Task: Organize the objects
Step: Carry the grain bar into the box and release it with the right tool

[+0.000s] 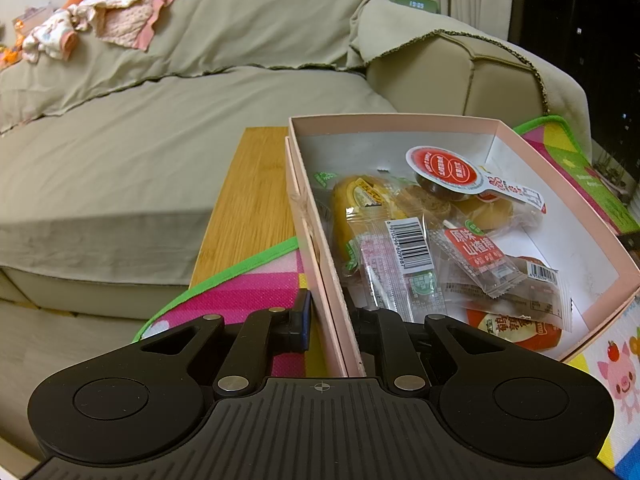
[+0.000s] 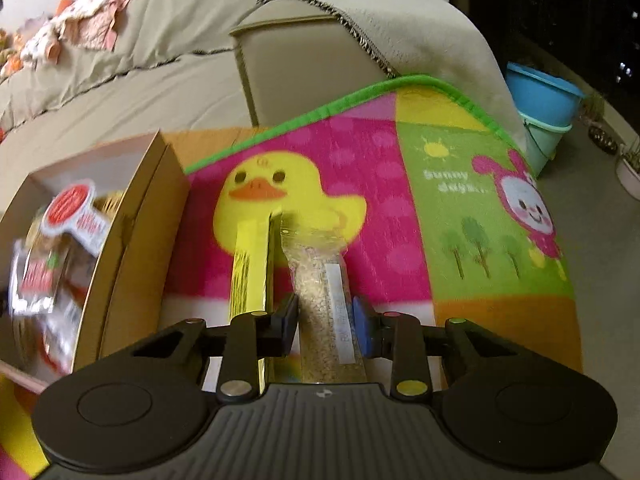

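While L gripper (image 1: pixel 329 322) clamps box wall (image 1: pixel 320 240), R gripper (image 2: pixel 325 320) pinches clear packet (image 2: pixel 320 280) on mat (image 2: pixel 400 220)

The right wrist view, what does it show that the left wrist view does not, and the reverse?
Only the right wrist view shows the right gripper shut on a clear packet of beige grains, a yellow stick packet beside it, and stacked blue and green plastic tubs.

Only the left wrist view shows the left gripper clamping the box wall.

Both show the pink cardboard box of snacks, the colourful play mat and the beige sofa.
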Action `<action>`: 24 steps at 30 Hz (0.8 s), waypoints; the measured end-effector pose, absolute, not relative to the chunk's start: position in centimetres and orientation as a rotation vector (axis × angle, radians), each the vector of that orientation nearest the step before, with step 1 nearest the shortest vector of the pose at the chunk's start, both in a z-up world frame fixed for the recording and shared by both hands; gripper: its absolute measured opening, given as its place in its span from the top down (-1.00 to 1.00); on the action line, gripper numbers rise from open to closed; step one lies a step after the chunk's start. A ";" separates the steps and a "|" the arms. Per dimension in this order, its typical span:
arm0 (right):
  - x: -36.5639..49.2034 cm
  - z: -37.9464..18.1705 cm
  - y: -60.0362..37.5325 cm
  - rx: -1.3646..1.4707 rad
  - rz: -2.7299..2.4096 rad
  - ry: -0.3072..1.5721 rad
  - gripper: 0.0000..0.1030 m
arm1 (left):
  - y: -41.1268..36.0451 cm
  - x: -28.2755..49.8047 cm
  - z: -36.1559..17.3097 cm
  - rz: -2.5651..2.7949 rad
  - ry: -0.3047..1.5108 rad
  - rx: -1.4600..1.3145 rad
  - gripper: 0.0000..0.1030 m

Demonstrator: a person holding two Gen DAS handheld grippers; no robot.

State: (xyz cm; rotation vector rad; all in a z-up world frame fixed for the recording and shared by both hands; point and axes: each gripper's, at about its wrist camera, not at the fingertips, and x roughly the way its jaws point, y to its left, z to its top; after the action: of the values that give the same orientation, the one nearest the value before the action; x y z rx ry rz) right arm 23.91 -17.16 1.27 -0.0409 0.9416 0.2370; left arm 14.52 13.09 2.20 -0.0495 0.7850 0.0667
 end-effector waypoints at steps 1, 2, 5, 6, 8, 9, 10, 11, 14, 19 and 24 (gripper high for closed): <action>23.4 1.3 -17.3 -0.046 0.241 0.949 0.43 | 13.1 14.6 2.2 0.067 0.784 -0.051 0.70; 22.9 1.4 -17.5 -0.053 0.242 0.961 0.44 | 13.1 14.6 2.2 0.067 0.784 -0.051 0.70; 20.8 1.5 -18.2 -0.073 0.253 0.978 0.45 | 13.1 14.6 2.2 0.067 0.784 -0.051 0.70; 19.9 1.6 -18.6 -0.078 0.253 0.980 0.45 | 13.1 14.6 2.2 0.067 0.785 -0.050 0.70; 18.3 1.8 -19.5 -0.071 0.250 0.985 0.45 | 13.1 14.5 2.2 0.067 0.784 -0.049 0.70; 17.3 2.0 -19.9 -0.064 0.248 0.983 0.45 | 13.0 14.6 2.2 0.067 0.784 -0.050 0.70; 16.5 2.3 -20.3 -0.062 0.248 0.977 0.45 | 13.0 14.6 2.3 0.066 0.784 -0.049 0.69; 15.5 2.8 -20.6 -0.059 0.249 0.964 0.45 | 13.0 14.5 2.2 0.066 0.784 -0.049 0.69; 13.1 4.9 -21.1 -0.037 0.267 0.924 0.46 | 13.0 14.6 2.2 0.066 0.784 -0.049 0.70; 10.2 9.0 -20.2 -0.033 0.343 0.842 0.46 | 13.0 14.5 2.3 0.067 0.785 -0.051 0.70; 8.3 12.5 -17.9 -0.048 0.436 0.759 0.46 | 13.0 14.4 2.3 0.068 0.786 -0.051 0.70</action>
State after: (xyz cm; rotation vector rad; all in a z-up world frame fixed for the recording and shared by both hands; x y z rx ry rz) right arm 8.31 -17.90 12.55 -0.0484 0.7591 0.4358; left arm 14.45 13.03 2.34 -0.0510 0.7862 0.0679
